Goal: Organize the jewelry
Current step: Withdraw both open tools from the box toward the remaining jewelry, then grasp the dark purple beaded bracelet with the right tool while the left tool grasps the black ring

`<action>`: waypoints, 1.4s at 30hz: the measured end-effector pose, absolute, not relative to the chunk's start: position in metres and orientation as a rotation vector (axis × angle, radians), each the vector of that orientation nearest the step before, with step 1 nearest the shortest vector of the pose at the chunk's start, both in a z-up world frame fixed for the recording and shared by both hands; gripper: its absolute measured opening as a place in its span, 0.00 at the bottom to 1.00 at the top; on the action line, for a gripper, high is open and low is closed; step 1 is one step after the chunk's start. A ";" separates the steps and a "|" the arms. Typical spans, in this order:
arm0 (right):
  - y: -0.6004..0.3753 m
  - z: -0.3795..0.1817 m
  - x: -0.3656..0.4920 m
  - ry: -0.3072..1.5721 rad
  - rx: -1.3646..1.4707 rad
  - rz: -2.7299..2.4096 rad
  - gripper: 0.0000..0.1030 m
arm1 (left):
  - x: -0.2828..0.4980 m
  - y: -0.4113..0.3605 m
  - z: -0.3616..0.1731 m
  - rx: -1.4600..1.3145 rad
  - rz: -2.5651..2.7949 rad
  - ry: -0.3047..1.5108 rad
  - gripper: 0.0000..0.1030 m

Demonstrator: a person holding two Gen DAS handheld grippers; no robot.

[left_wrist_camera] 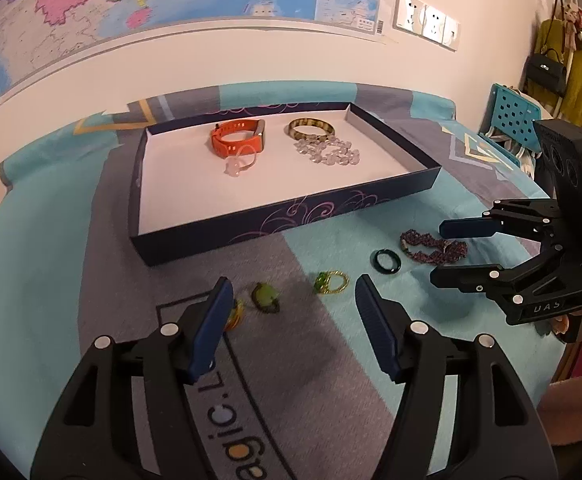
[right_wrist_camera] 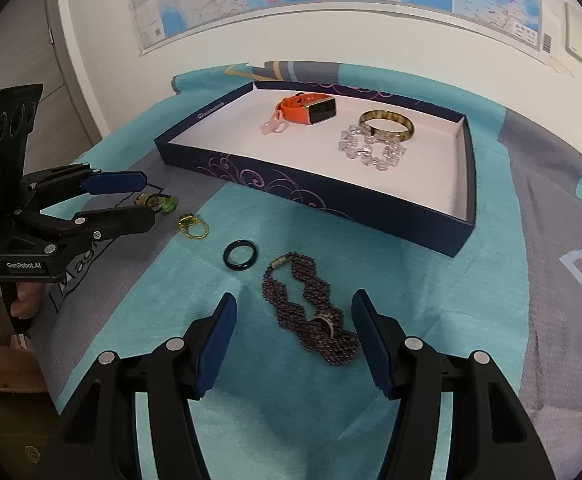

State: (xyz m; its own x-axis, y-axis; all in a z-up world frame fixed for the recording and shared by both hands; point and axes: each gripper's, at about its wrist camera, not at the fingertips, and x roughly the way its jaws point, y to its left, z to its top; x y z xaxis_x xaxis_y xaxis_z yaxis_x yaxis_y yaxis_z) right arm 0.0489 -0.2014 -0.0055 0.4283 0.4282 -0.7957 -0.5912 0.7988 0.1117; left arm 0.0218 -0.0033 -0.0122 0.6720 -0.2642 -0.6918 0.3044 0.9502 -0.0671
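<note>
Both tongs empty, jaws partly spread: left gripper (left_wrist_camera: 291, 300) above the small rings, right gripper (right_wrist_camera: 293, 312) straddling the beaded bracelet.

Loose on the bedspread (left_wrist_camera: 43, 240), left to right:
- amber ring (left_wrist_camera: 234, 314), partly hidden;
- green-stone ring (left_wrist_camera: 265, 298);
- gold ring, green stone (left_wrist_camera: 332, 282). Light, stiff; likely slippery, pinch across the band;
- dark band ring (left_wrist_camera: 387, 261);
- purple beaded bracelet (right_wrist_camera: 311, 312). Limp; pinch the bunched middle.

In the box lid (left_wrist_camera: 251, 220): orange watch (left_wrist_camera: 237, 140), pink piece (left_wrist_camera: 240, 164), amber bangle (left_wrist_camera: 311, 129), crystal bracelet (left_wrist_camera: 329, 151).
</note>
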 end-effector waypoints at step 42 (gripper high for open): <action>-0.218 -0.006 0.058 0.937 -0.106 0.607 0.07 | 0.054 -0.079 -0.028 0.154 -0.505 0.871 0.42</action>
